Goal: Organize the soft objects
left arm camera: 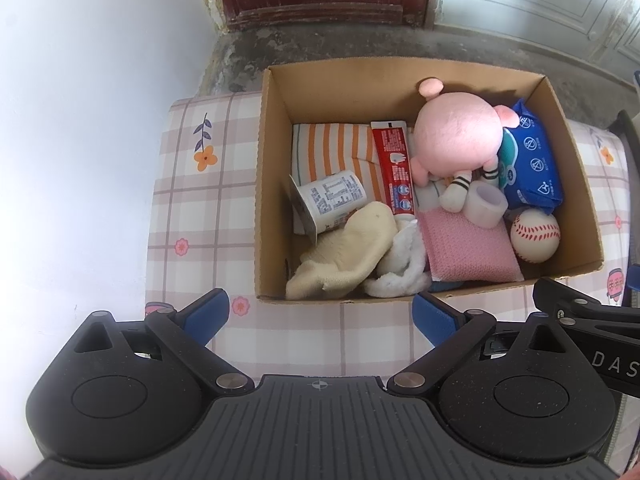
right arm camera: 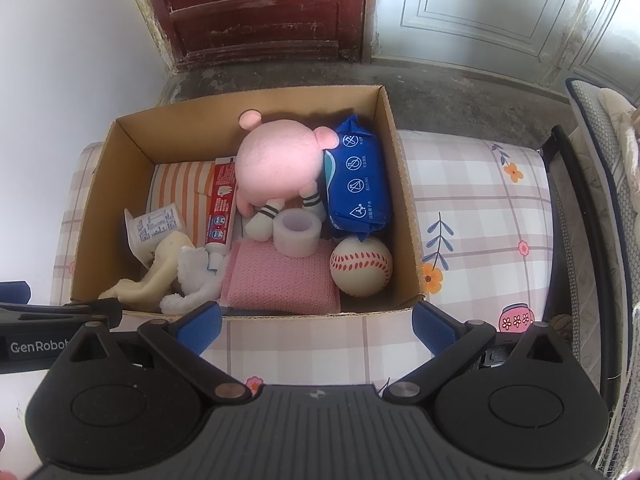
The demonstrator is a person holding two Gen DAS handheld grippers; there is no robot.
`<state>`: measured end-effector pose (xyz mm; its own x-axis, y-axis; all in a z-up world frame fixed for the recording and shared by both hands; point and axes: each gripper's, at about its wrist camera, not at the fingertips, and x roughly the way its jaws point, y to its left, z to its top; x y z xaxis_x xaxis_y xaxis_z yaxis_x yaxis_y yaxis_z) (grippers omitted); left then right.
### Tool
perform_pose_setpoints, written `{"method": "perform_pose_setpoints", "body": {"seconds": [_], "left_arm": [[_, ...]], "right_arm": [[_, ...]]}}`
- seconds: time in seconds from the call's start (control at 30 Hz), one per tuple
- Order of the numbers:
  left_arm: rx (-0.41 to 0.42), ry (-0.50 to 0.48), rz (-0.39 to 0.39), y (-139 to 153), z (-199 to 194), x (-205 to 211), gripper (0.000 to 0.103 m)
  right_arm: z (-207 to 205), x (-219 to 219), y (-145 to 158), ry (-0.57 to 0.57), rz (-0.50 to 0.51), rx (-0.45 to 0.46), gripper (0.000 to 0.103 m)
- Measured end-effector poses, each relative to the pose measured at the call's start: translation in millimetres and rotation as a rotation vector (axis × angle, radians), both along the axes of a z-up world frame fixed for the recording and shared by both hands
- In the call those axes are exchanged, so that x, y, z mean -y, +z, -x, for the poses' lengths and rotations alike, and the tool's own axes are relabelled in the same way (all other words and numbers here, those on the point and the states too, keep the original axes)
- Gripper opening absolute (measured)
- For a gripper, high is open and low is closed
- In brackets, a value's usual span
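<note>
we hold both grippers above the near edge of the bed, each with its tongs spread wide and nothing between them — the left gripper (left arm camera: 320,312) and the right gripper (right arm camera: 318,330) face the cardboard box (right arm camera: 404,184). the soft things all lie inside it: the pink plush (right arm camera: 276,164) toward the far wall, the blue wipes pack (right arm camera: 358,184) along the right wall, the baseball (right arm camera: 360,266) in the near right corner, the pink cloth (right arm camera: 280,280) and cream towel (left arm camera: 348,252) by the near wall. this fits either sorting about to start from a full box or packing just finished — we cannot tell which.
</note>
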<state>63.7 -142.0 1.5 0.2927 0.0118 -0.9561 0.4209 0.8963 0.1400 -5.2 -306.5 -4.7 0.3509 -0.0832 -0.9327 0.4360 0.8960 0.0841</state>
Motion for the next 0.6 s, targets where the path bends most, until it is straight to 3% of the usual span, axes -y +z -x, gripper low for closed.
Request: {"method": "perform_pose_setpoints", "body": {"seconds": [0.6], "left_arm": [[-0.005, 0.006, 0.004, 0.8, 0.1, -6.1, 0.098]], "right_arm": [[-1.0, -4.9, 2.5, 0.018, 0.007, -0.003, 0.103]]}}
